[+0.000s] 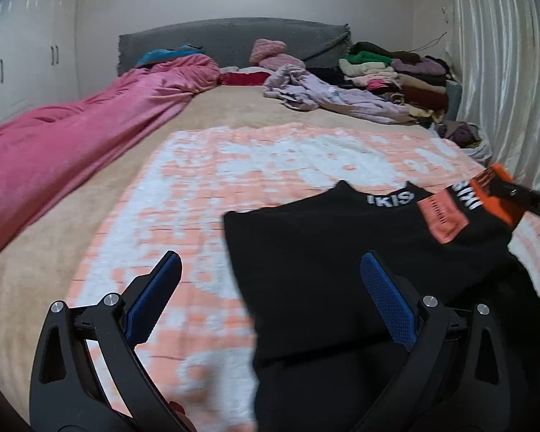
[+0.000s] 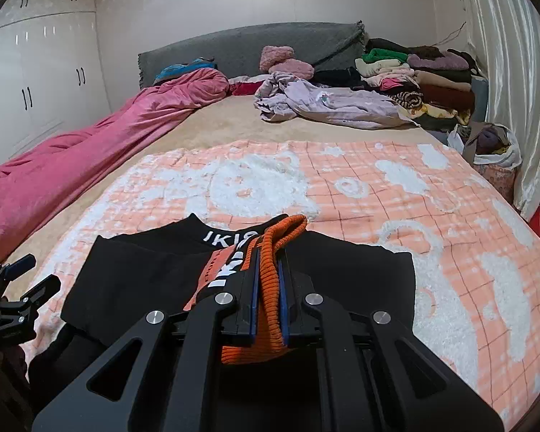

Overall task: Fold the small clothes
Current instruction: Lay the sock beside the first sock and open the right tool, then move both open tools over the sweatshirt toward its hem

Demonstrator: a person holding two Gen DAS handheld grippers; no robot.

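Fold looks barely started: the black top [image 2: 133, 280] is spread on the bed just ahead, its orange cuff [image 2: 270, 288] clamped in the right hand-held gripper [image 2: 269, 298]. Left hand-held gripper [image 1: 270, 302] is held wide apart, nothing gripped.

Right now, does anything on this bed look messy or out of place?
Yes: a lilac garment lies crumpled near the folded pile, unfolded. The black top is mid-fold, its orange cuff pinched in the right gripper.

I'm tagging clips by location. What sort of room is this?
Most likely a home bedroom: a bed with a grey headboard, white wardrobes on one side, and stacked folded clothes by the curtain.
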